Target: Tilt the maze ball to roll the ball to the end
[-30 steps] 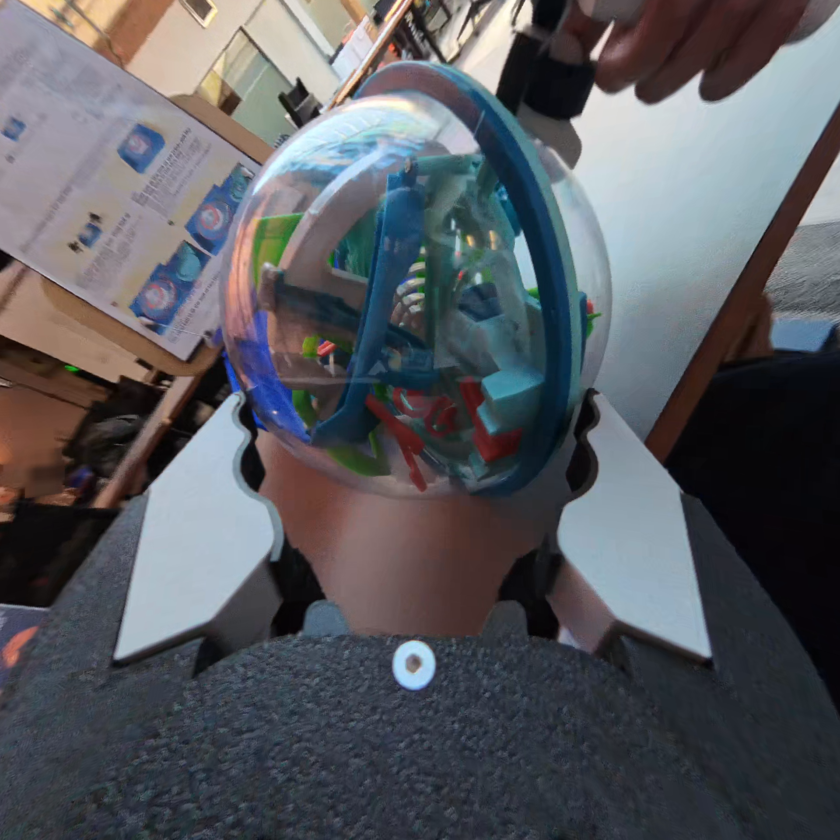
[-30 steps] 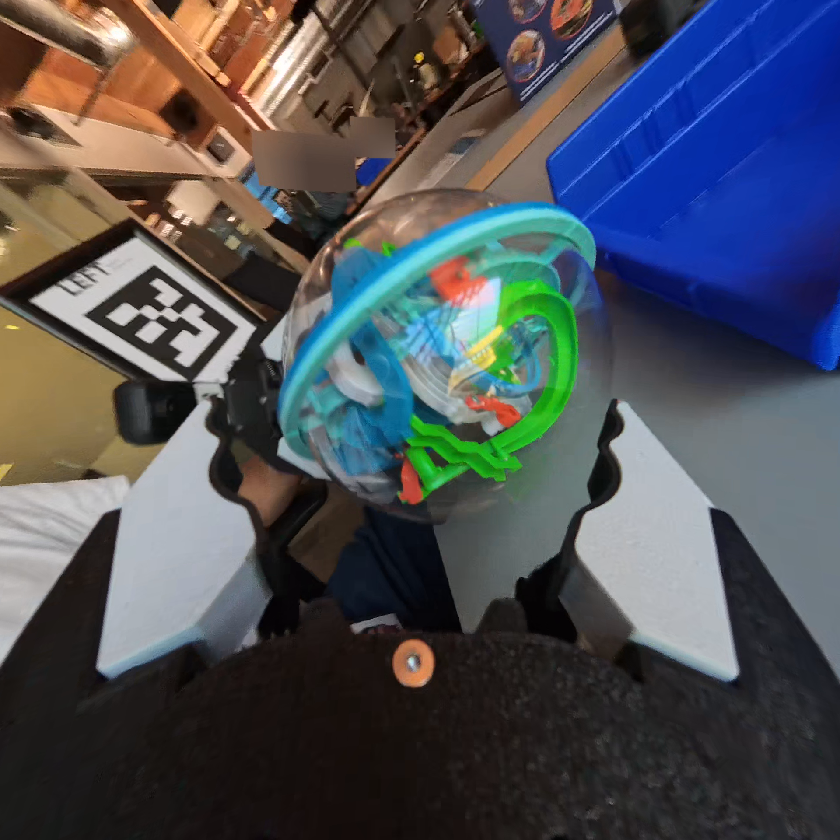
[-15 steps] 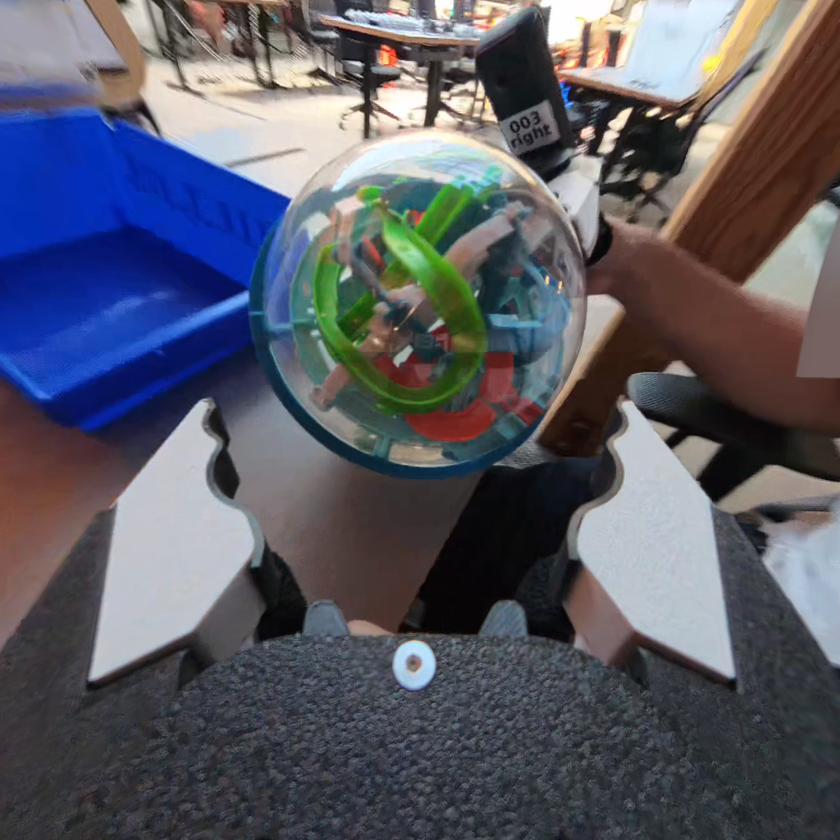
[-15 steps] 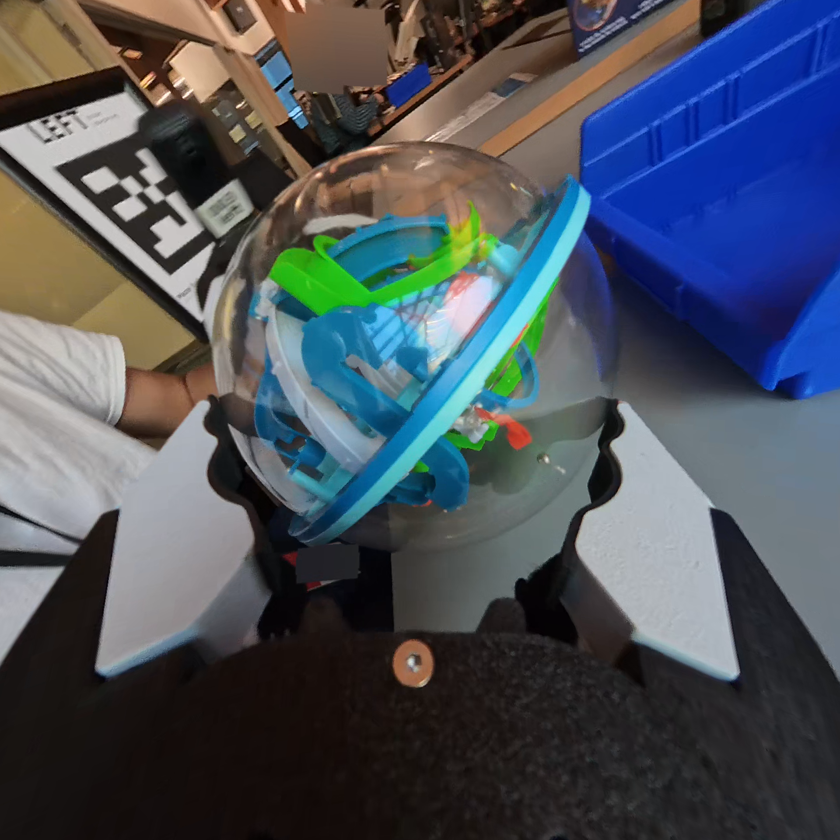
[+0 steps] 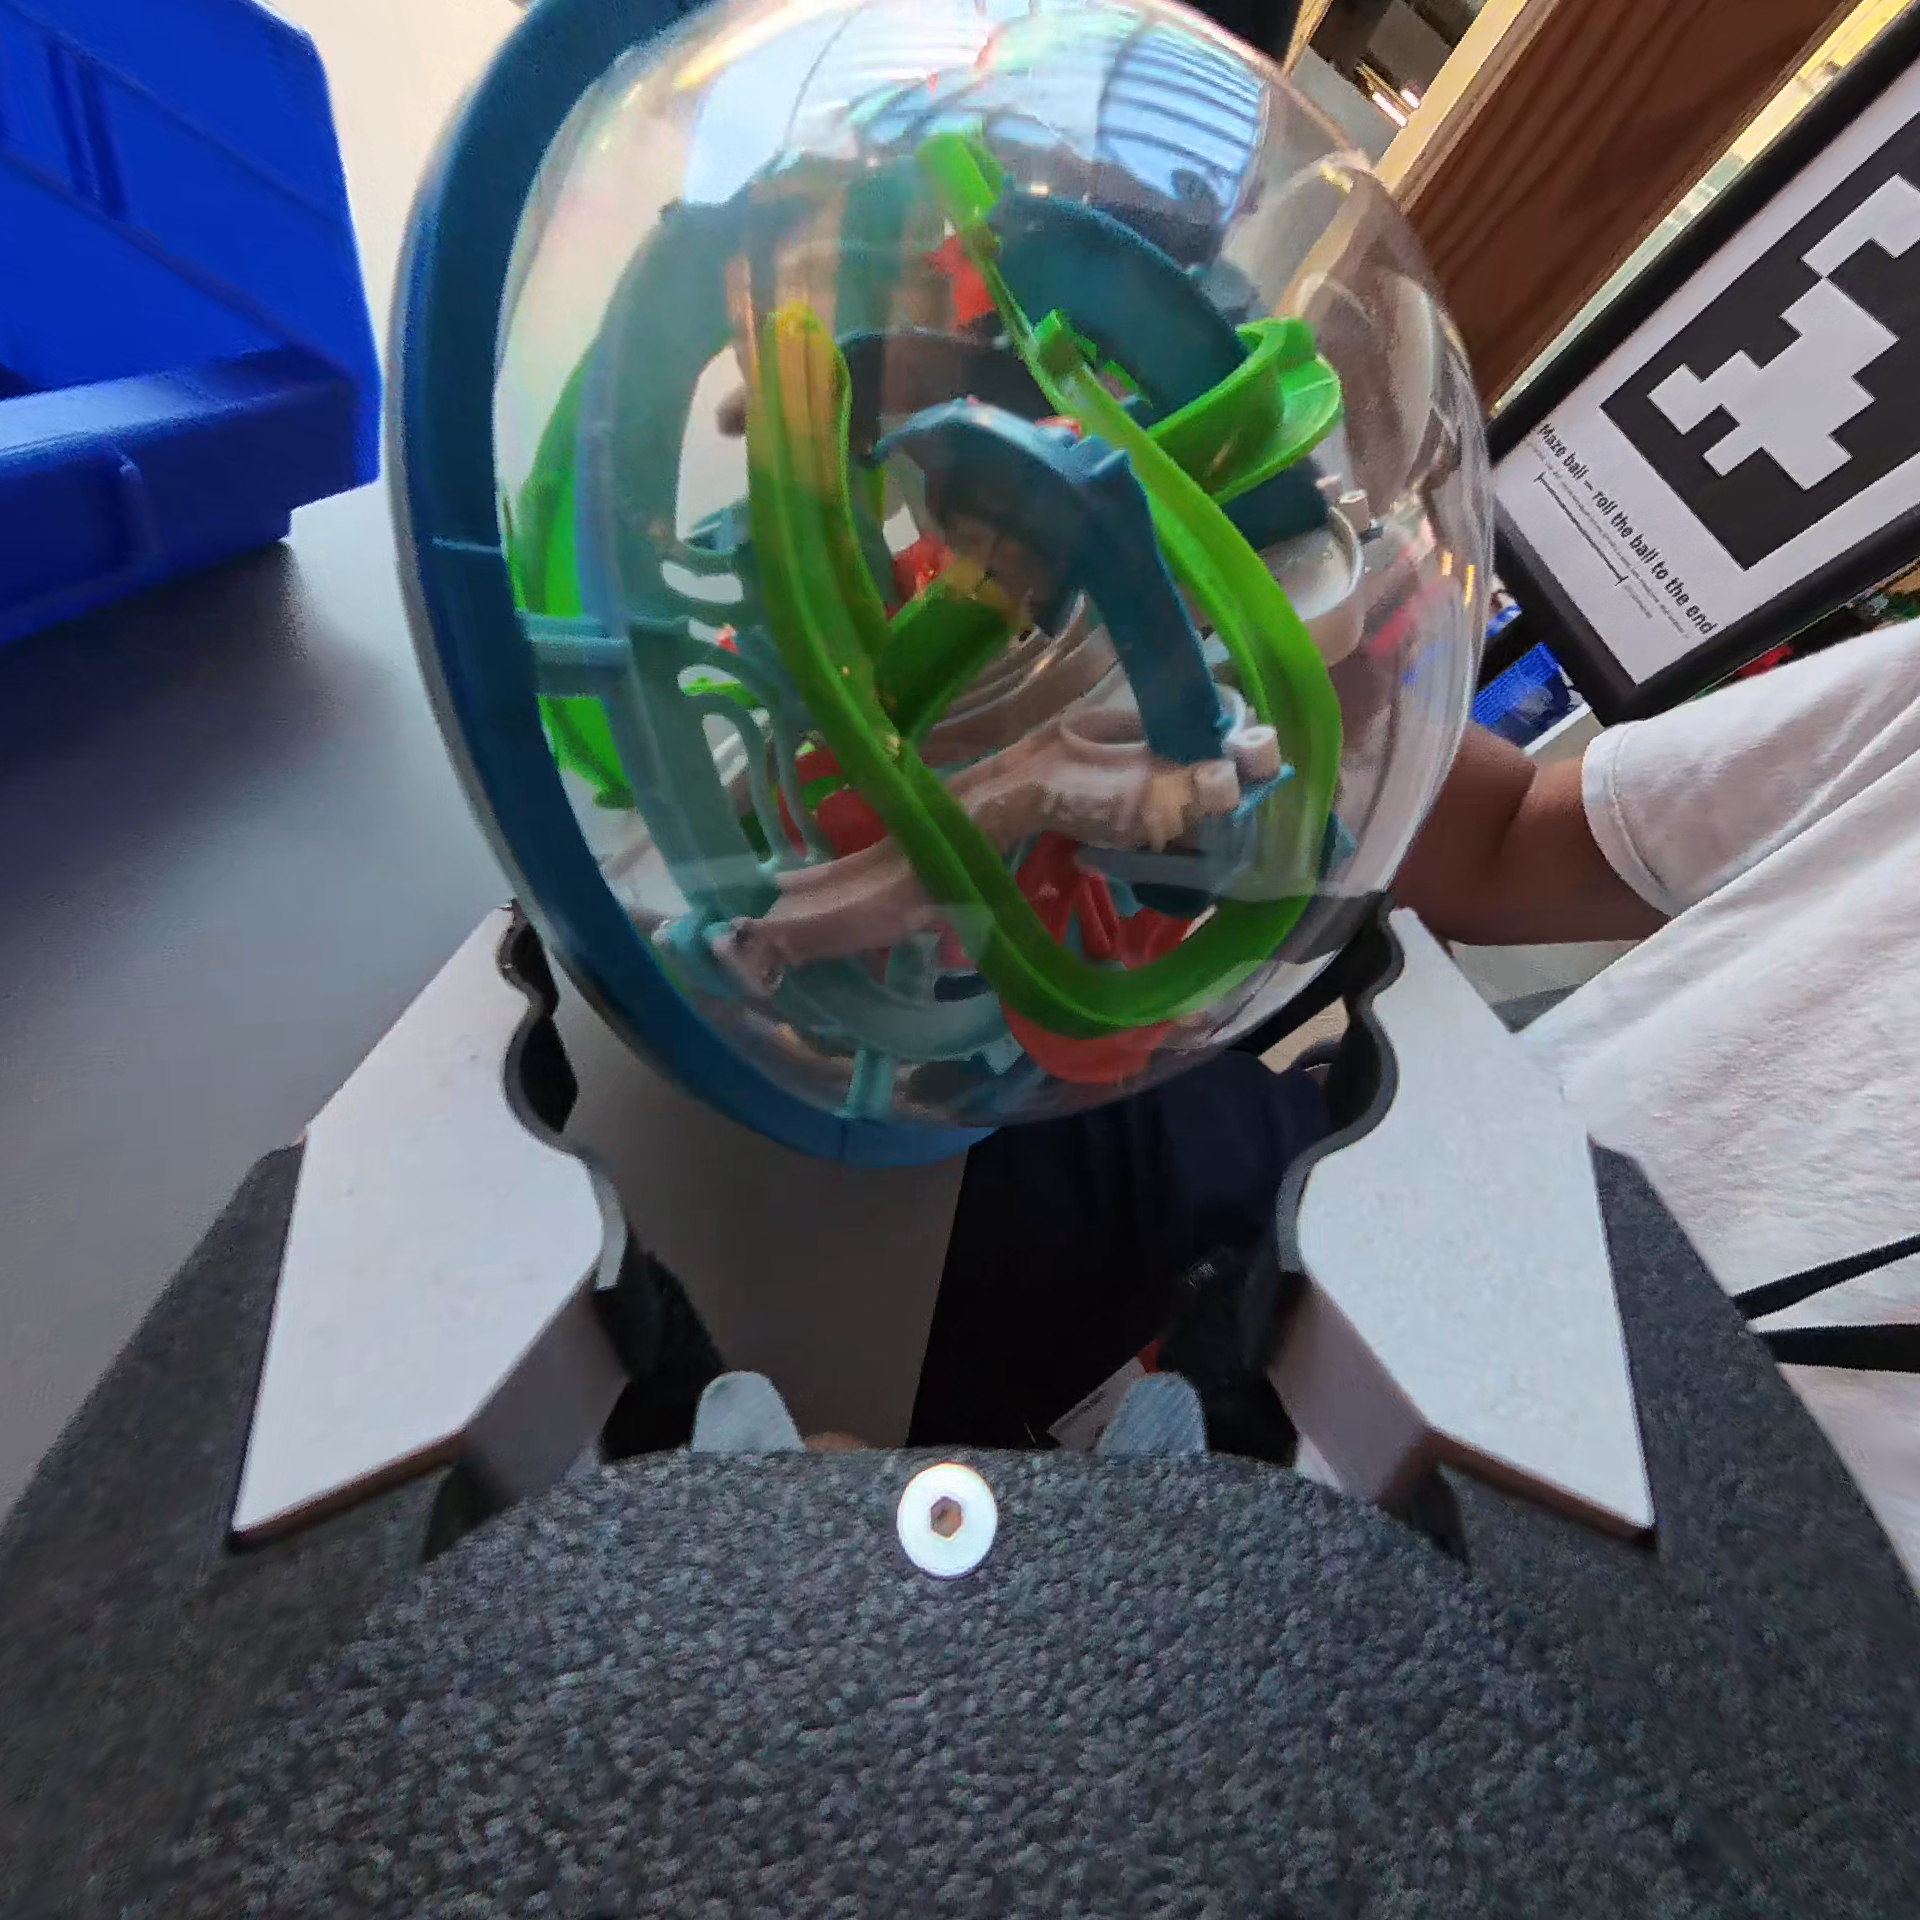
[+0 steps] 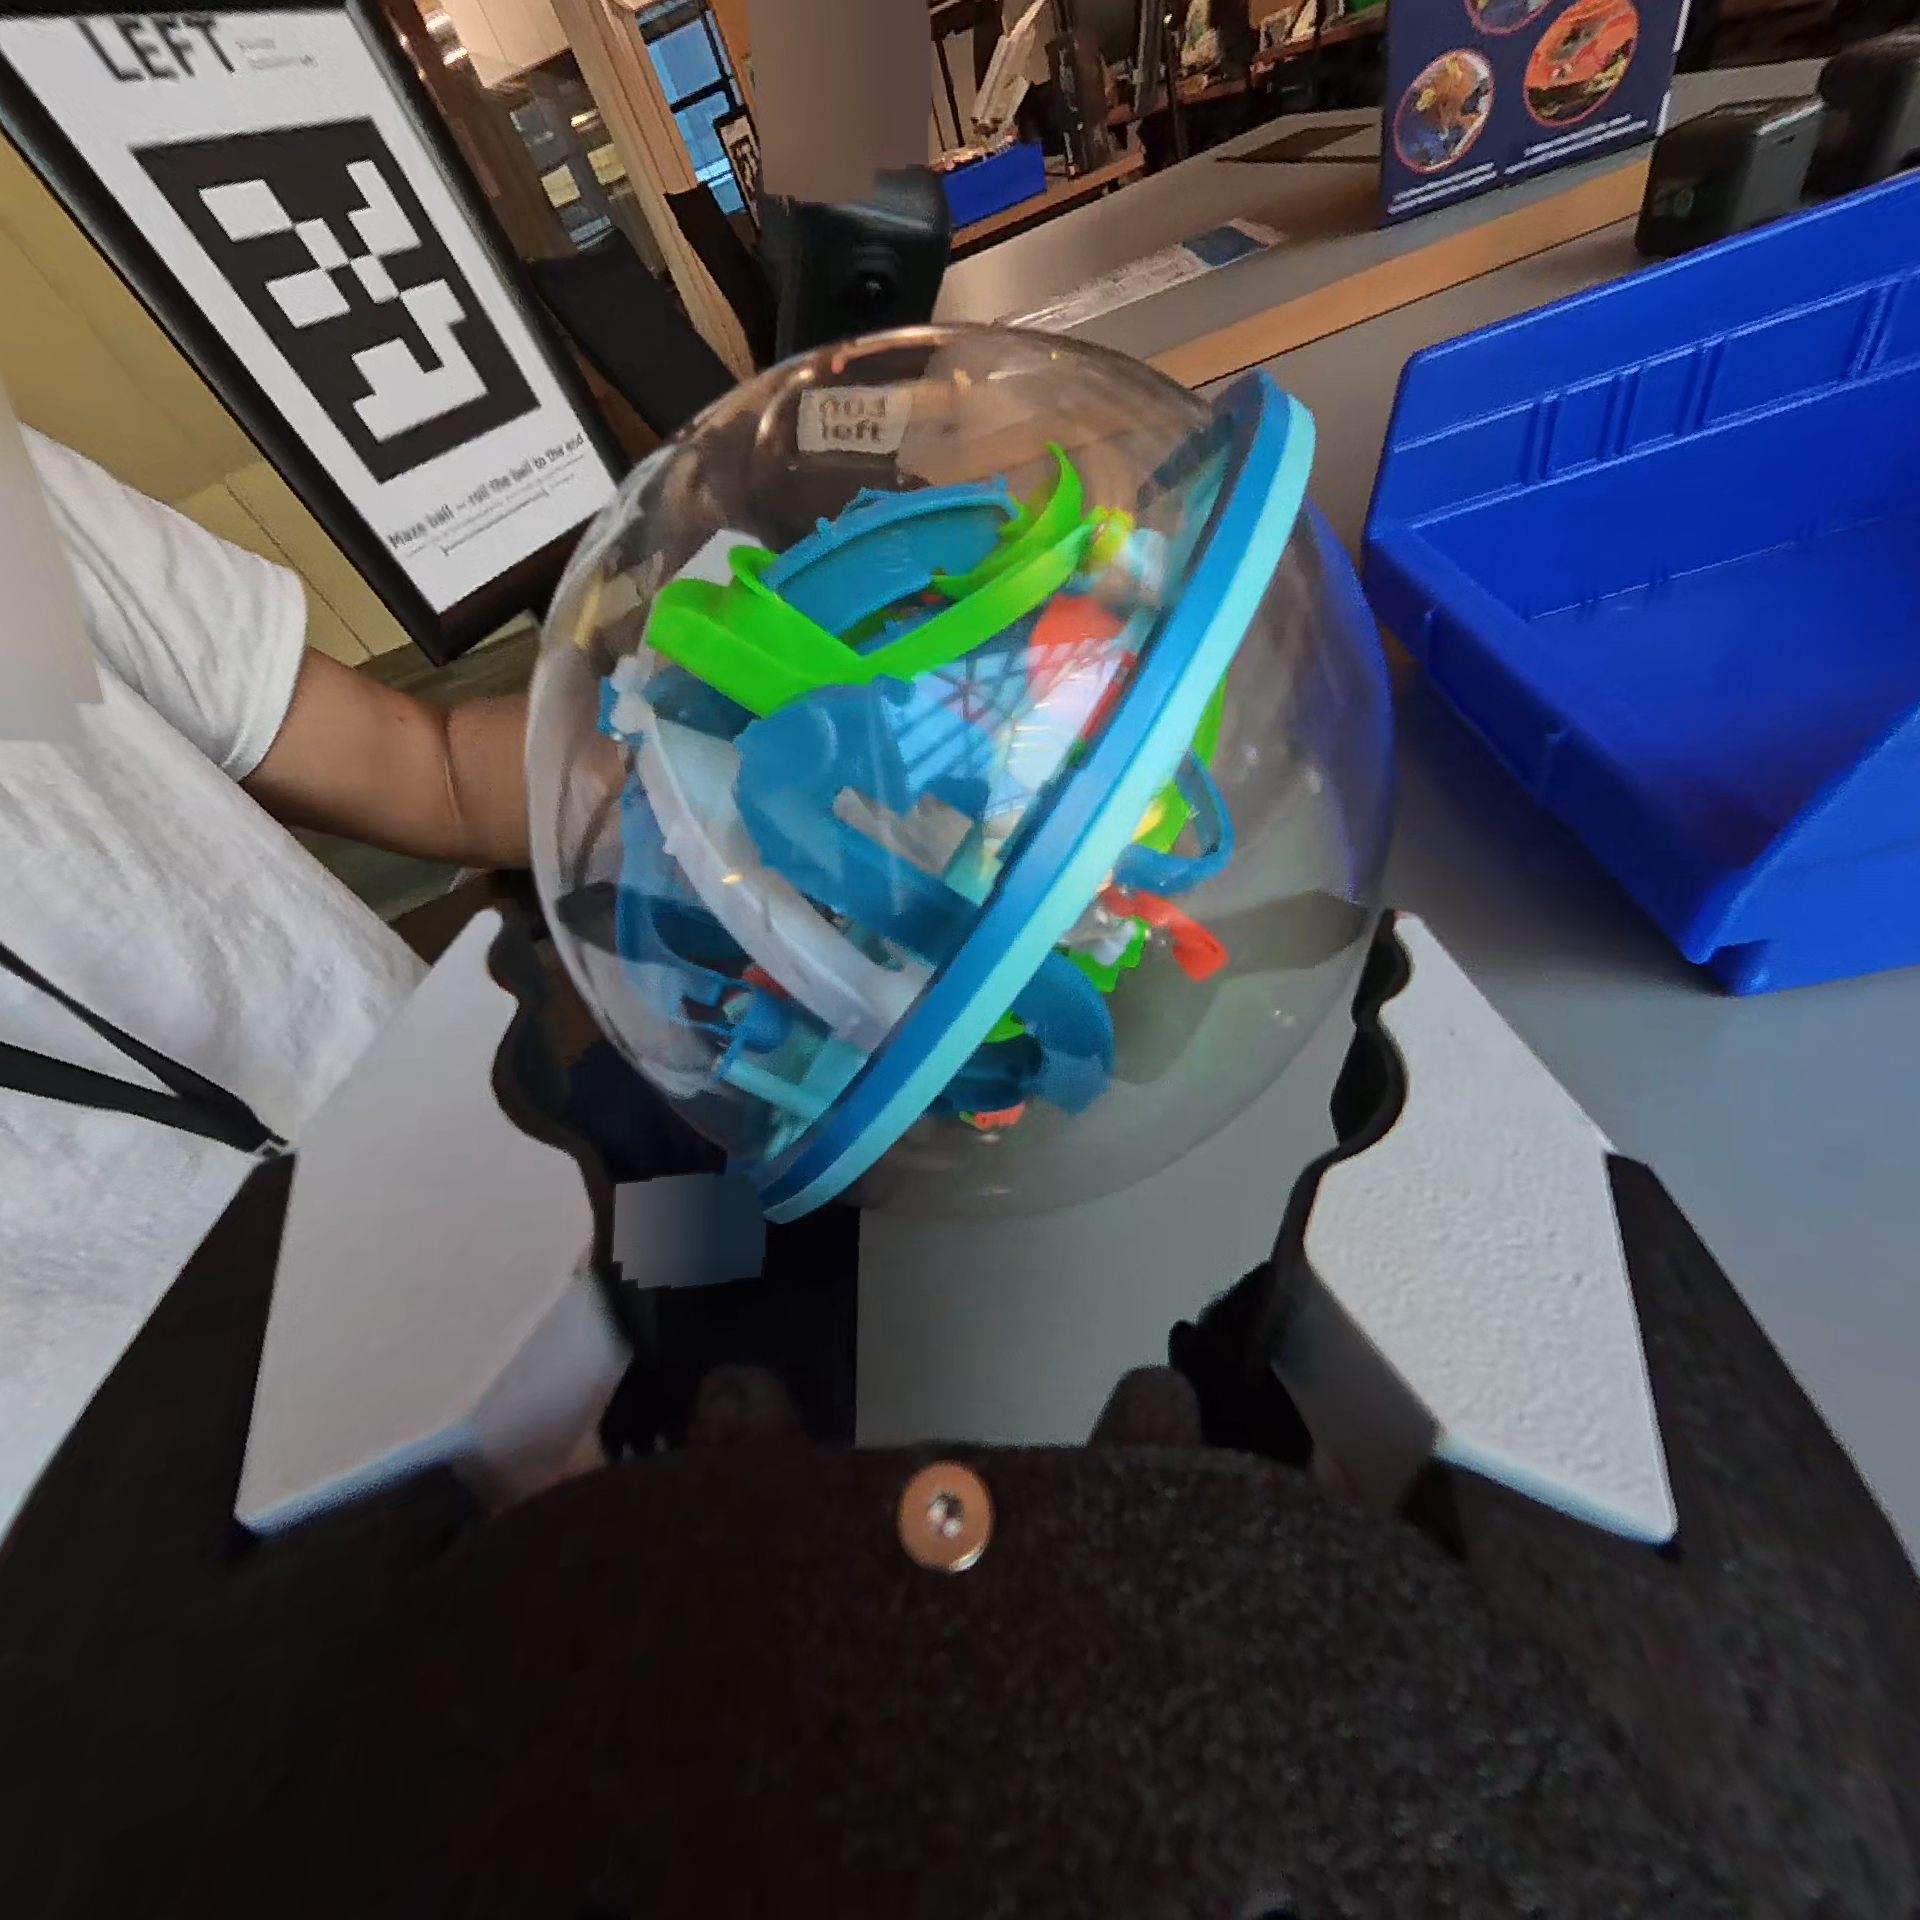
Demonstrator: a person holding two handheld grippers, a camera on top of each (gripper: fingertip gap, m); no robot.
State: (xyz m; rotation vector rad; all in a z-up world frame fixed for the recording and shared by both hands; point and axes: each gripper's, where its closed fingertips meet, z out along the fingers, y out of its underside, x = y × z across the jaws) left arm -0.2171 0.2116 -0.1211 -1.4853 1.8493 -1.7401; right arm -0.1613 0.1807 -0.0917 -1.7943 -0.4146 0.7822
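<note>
One maze ball (image 5: 935, 582) — two hand-held grippers, one blue bin (image 6: 1662, 623).

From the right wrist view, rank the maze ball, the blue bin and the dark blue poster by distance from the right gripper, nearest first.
1. maze ball: between the right gripper's fingers, centre.
2. blue bin: on the table, to the right.
3. dark blue poster: standing far back, upper right.
</note>
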